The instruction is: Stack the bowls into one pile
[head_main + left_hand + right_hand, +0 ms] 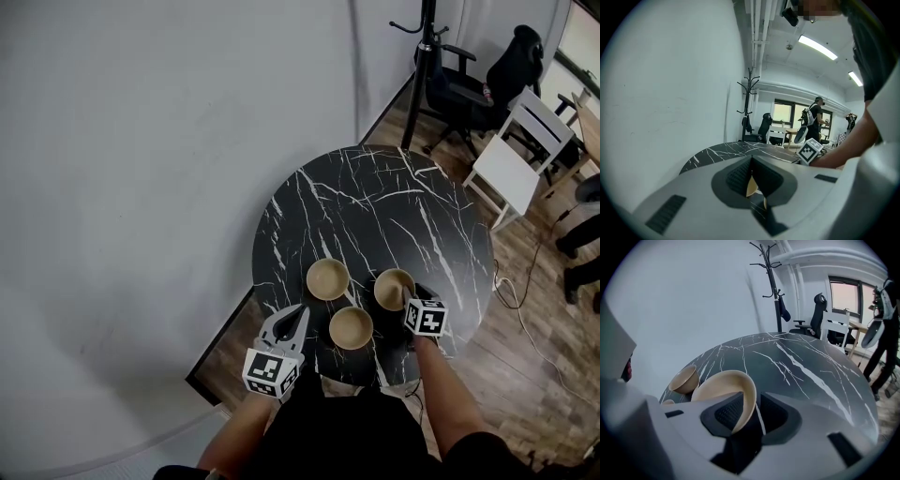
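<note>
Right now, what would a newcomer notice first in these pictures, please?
Three tan bowls cluster unstacked near the person's edge of a black marble table. The right gripper has the rim of the right-hand bowl between its fingers, while the left gripper hovers at the table's near-left edge.

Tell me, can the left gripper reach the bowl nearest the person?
Probably yes. The left gripper sits close beside the near bowl, with only bare table between them.
</note>
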`<state>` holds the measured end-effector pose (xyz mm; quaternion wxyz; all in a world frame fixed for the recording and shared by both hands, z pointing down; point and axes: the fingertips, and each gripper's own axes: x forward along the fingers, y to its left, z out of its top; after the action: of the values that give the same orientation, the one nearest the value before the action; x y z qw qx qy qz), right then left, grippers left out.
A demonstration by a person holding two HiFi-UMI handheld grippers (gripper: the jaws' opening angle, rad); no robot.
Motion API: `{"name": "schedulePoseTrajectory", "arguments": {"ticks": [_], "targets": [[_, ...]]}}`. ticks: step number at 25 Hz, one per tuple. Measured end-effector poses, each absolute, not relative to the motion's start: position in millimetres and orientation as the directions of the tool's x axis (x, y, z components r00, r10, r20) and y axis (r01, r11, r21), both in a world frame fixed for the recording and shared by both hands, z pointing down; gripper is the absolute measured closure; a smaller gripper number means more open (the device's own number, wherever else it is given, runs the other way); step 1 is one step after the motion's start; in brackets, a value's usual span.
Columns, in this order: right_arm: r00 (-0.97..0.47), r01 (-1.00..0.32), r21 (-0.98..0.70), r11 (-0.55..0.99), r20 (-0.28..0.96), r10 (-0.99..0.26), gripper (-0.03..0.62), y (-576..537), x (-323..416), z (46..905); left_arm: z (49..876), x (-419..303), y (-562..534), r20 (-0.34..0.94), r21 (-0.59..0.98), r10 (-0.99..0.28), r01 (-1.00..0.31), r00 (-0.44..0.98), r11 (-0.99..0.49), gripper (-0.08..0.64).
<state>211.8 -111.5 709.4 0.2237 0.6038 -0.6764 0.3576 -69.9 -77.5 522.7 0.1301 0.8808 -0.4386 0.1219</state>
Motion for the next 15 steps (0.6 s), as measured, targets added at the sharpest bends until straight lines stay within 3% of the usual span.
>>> {"name": "schedulePoseTrajectory", "arguments": {"ticks": [6,15], "targets": [[-0.178,-0.975,-0.221,0.018,0.73,-0.66,0.554,-115.1,211.3,709.6,526.0,-73.8,-77.3,0.337,0.125,-0.741,-0.808,0.58,-0.575,0.546],[-0.156,-0.98,-0.2,0.017,0.705,-0.692,0.565,-116.1,213.3,696.0,522.3,-79.3,-81.0,0.332,0.123,-0.747,-0.812,0.576,-0.571,0.546]]}}
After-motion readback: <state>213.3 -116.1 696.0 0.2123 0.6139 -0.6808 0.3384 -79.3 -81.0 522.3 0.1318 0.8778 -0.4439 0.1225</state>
